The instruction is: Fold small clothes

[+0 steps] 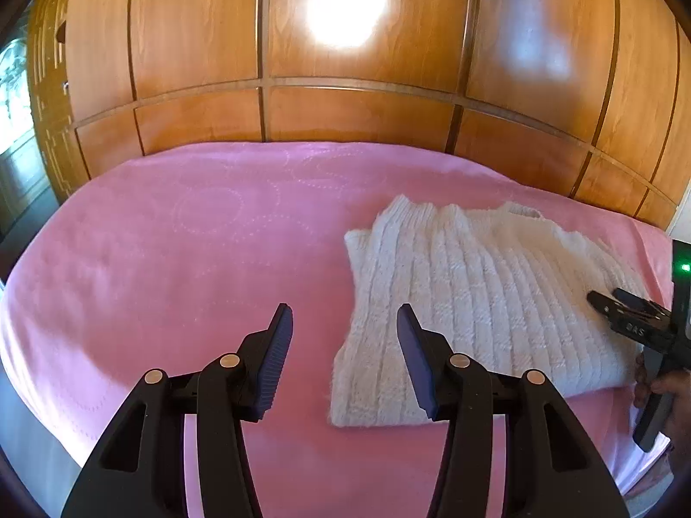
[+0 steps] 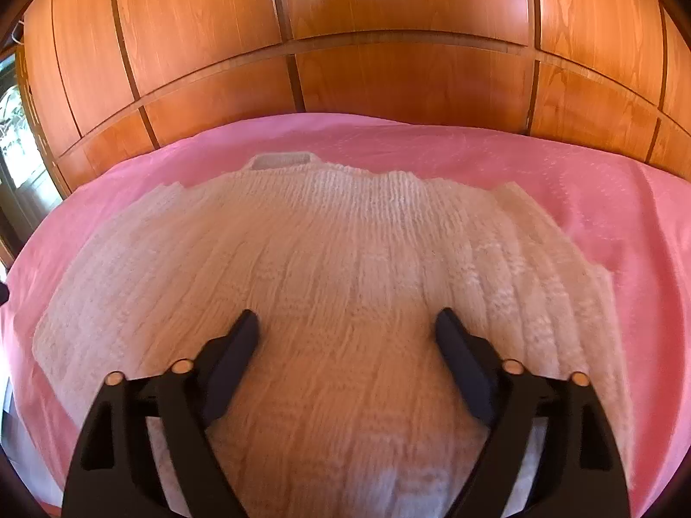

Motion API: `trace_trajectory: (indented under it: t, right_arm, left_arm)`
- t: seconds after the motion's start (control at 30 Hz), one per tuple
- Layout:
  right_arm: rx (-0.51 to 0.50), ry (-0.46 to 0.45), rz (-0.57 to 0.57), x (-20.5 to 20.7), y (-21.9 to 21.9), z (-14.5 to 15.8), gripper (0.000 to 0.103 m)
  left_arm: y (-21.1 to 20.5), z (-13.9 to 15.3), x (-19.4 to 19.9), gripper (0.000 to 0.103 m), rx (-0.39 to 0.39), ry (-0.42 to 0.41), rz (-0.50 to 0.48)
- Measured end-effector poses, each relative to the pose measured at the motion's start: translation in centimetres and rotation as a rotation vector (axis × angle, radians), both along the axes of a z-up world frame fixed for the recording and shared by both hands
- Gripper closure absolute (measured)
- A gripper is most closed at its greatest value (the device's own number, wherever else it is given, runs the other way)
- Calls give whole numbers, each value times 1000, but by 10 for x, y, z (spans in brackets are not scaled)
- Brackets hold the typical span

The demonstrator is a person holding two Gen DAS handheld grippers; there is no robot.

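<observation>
The left wrist camera looks from above the bed's (image 1: 172,259) near edge toward the wooden wardrobe (image 1: 367,108), sweater (image 1: 475,293) off right. The right wrist camera hangs close over that sweater (image 2: 324,280), facing the same wardrobe (image 2: 388,43).

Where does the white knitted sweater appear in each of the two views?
Left wrist view: the white cable-knit sweater lies right of centre on the pink bedspread.
Right wrist view: it fills the centre, under the open right claw.
Shared landmark: the glossy wooden wardrobe panels.
</observation>
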State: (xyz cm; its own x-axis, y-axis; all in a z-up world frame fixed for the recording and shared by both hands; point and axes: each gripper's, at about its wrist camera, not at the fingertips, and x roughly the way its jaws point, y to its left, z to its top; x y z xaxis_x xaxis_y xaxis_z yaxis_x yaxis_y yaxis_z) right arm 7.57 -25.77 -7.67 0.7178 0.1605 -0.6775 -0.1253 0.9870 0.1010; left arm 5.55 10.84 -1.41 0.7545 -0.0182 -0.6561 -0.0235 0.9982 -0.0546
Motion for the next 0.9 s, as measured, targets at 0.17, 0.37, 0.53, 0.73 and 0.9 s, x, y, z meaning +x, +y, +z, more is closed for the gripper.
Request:
trace_trajectory:
  t: [0.17, 0.37, 0.53, 0.73, 0.9]
  right_arm:
    - [-28, -20, -51, -25, -21, 12, 7]
    - [-55, 37, -133, -52, -65, -4, 5]
    - [108, 100, -252, -77, -124, -35, 3]
    - [52, 78, -257, -78, -118, -37, 2]
    - [55, 51, -258, -83, -117, -40, 2]
  left_arm:
    - [-10, 1, 4, 54, 15, -4, -20]
    - [-22, -4, 9, 54, 26, 13, -47]
    - [-31, -9, 13, 54, 37, 25, -65]
    - [-41, -13, 18, 54, 58, 36, -84]
    - [-45, -16, 22, 54, 68, 43, -94]
